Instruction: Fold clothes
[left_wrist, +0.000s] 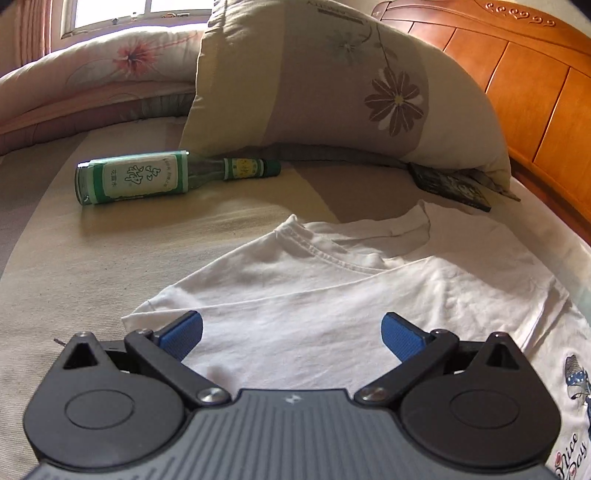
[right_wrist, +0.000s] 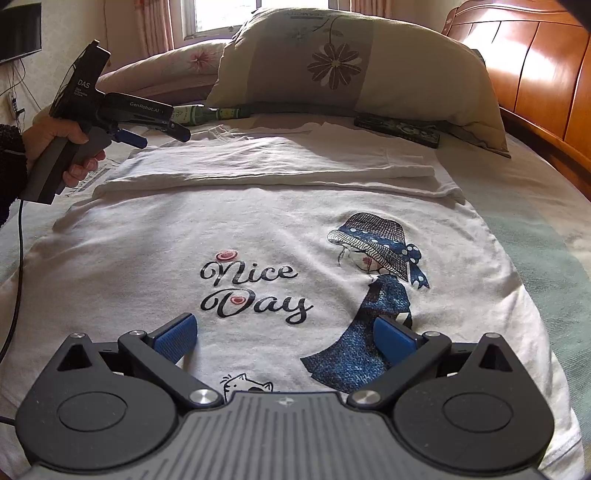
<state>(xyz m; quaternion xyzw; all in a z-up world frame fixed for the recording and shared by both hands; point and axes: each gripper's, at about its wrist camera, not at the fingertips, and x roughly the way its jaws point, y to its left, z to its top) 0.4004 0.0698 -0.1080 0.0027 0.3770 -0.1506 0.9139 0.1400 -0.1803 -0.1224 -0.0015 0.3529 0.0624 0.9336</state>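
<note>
A white T-shirt (right_wrist: 280, 221) printed with "Nice Day" and a girl in a blue hat lies flat on the bed, its sleeves folded across the upper part. My right gripper (right_wrist: 286, 338) hovers open over the print near the hem, nothing between its blue pads (right_wrist: 177, 339). In the left wrist view my left gripper (left_wrist: 291, 334) stands open over the plain white upper part of the T-shirt (left_wrist: 332, 288), near the collar and left sleeve. The right wrist view also shows the left gripper (right_wrist: 147, 134), held by a hand (right_wrist: 59, 140), above the shirt's far left corner.
A green glass bottle (left_wrist: 147, 181) lies on the bed beyond the shirt. A large flowered pillow (left_wrist: 332, 85) leans against the wooden headboard (left_wrist: 524, 74), with a dark flat box (left_wrist: 450, 186) under its edge. A folded quilt (left_wrist: 92, 74) sits by the window. A cable (right_wrist: 16, 277) trails at left.
</note>
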